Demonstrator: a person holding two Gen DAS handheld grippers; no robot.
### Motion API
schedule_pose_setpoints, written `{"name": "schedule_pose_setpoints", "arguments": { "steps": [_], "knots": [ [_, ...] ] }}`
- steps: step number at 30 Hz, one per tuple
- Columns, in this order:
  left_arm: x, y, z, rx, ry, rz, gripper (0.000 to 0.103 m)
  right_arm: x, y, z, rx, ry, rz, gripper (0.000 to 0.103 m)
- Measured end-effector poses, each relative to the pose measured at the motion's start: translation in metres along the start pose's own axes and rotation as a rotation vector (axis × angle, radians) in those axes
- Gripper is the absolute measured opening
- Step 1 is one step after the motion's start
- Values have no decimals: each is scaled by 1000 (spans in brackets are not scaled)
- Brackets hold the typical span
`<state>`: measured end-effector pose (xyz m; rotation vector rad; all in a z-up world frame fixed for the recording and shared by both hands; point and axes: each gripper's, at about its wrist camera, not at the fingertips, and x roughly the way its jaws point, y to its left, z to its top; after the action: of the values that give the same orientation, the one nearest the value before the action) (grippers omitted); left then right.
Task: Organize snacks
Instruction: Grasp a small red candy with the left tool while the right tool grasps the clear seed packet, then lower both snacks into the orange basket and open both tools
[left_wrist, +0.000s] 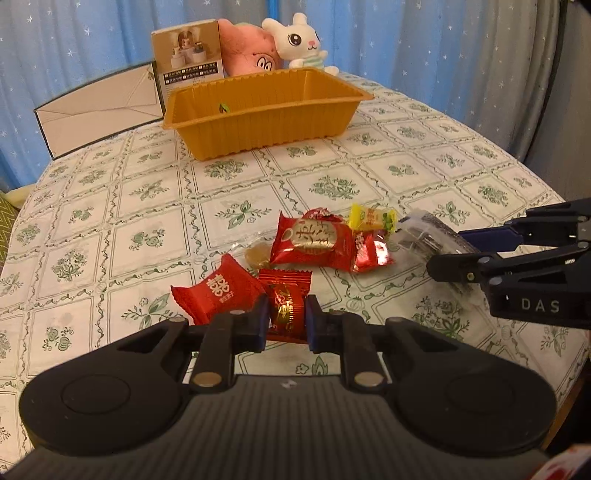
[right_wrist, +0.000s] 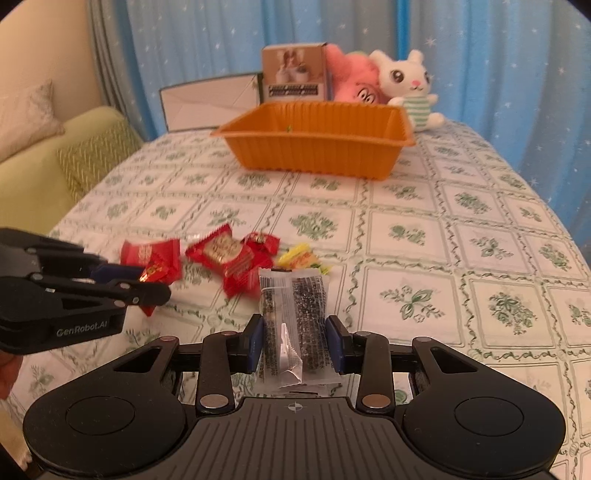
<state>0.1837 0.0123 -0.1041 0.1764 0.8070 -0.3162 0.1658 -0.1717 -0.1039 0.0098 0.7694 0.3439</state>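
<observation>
My left gripper (left_wrist: 286, 314) is shut on a small red-and-gold candy packet (left_wrist: 286, 306); the same gripper (right_wrist: 147, 284) shows at the left of the right wrist view. A red pillow-shaped candy (left_wrist: 216, 290) lies beside it. My right gripper (right_wrist: 295, 343) is shut on a clear packet with a dark sesame bar (right_wrist: 293, 317); from the left wrist view that gripper (left_wrist: 439, 254) comes in from the right with the clear packet (left_wrist: 424, 232). Between them sits a pile: a large red packet (left_wrist: 314, 240), a yellow candy (left_wrist: 371, 218) and smaller red ones. The orange tray (left_wrist: 266, 118) stands further back.
Behind the orange tray (right_wrist: 314, 147) stand a brown product box (left_wrist: 188, 59), a flat white box (left_wrist: 99, 107), a pink plush (left_wrist: 251, 51) and a white rabbit plush (left_wrist: 299, 40). A green sofa (right_wrist: 55, 166) lies beyond the table's left edge. Blue curtains hang behind.
</observation>
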Motion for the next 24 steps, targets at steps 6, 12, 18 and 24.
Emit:
{"name": "schedule_pose_setpoints", "arguments": {
  "steps": [6,12,18,24],
  "knots": [
    [-10,-5,10,-9,-34,-7,18,-14,-5,9,46,-60,-21,36],
    [-13,-5,29,-27,-64,-20,18,-21,-15,26,89,-93,-37,36],
    [-15,2,64,-43,-117,-11,18,-25,-22,55,101,-142,-36,36],
    [-8,15,103,-68,-164,-3,18,-16,-27,92,93,-194,-36,36]
  ]
}}
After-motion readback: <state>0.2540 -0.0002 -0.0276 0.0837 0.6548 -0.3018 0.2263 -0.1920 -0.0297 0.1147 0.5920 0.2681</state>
